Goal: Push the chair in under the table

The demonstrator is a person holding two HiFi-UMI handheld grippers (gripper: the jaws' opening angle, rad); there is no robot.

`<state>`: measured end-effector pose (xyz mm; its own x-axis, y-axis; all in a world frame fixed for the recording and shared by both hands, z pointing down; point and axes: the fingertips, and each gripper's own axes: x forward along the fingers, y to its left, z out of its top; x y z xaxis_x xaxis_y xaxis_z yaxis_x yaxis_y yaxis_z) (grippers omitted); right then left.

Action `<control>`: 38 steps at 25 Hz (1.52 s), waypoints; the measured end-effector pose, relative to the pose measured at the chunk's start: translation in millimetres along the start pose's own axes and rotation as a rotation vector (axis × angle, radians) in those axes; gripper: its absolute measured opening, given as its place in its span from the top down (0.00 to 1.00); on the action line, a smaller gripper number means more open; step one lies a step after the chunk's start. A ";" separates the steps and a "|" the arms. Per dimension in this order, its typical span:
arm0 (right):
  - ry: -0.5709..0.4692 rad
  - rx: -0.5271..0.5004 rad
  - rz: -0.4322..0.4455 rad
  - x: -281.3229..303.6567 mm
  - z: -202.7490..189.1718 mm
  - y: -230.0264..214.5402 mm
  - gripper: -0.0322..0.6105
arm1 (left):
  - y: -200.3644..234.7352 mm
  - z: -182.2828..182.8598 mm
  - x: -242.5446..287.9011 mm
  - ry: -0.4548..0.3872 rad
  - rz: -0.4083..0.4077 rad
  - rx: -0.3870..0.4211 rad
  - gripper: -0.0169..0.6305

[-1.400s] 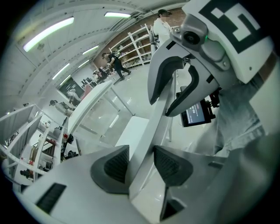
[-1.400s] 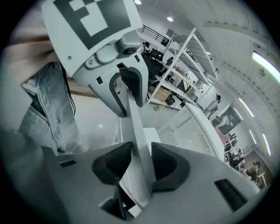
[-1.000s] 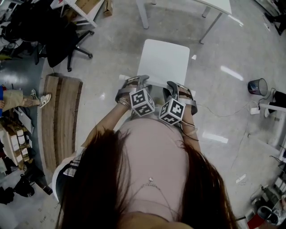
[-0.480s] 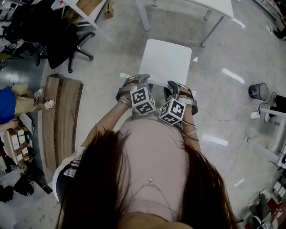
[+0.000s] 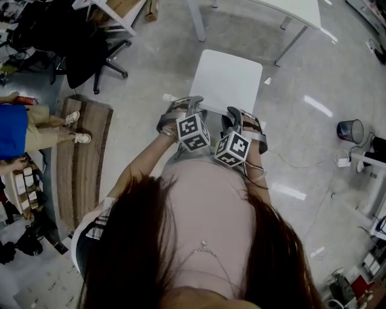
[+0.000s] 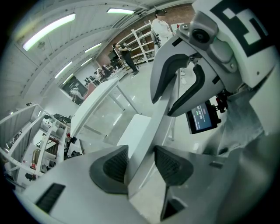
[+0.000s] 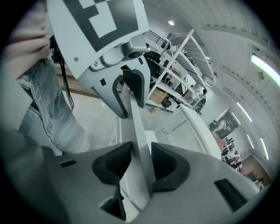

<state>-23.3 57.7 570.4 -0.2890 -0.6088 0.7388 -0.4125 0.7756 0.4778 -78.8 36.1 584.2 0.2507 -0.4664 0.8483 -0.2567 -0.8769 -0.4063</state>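
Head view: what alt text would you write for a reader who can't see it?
From above, a person clamps the left gripper and right gripper on the back of a white chair, which faces a white table across a grey floor. An office chair stands at left.

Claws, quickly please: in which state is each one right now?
Left claw: closed on the back of the chair.
Right claw: closed on the same chair back.

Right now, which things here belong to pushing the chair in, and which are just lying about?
In the job: white chair, its backrest clamped by the left gripper and right gripper; white table ahead.
Lying about: black office chair, wooden boards, small bin.
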 end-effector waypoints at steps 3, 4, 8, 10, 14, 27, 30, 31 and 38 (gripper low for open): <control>0.000 0.002 0.007 2.6 1.0 -5.7 0.72 | 5.2 1.3 2.5 0.011 -0.003 0.003 0.69; 0.001 0.003 0.010 3.4 1.2 -7.5 0.72 | 7.0 1.9 3.2 0.014 -0.004 0.005 0.69; 0.000 0.003 0.008 7.2 1.3 -13.3 0.72 | 12.4 4.3 6.9 0.020 -0.008 0.011 0.69; 0.001 0.000 0.006 8.3 1.5 -14.3 0.72 | 13.6 4.2 7.4 0.022 -0.008 0.014 0.69; 0.001 0.001 0.009 9.1 0.2 -15.2 0.72 | 13.8 5.5 8.6 0.023 -0.012 0.021 0.69; 0.006 0.003 0.002 19.5 -2.3 -36.9 0.72 | 31.0 16.2 20.4 0.003 -0.014 0.029 0.69; 0.010 0.007 -0.001 26.5 -1.0 -44.9 0.72 | 40.5 17.3 25.6 0.002 -0.015 0.031 0.69; 0.012 0.009 0.000 29.2 -0.3 -47.7 0.72 | 44.1 17.5 27.7 0.002 -0.017 0.033 0.69; 0.021 0.022 0.000 42.4 -0.7 -71.5 0.72 | 66.8 27.0 40.7 -0.001 -0.030 0.042 0.69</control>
<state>-5.4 -23.4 567.9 -0.2704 -0.6052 0.7487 -0.4315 0.7714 0.4678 -60.5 -44.7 582.4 0.2587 -0.4402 0.8598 -0.2101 -0.8945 -0.3947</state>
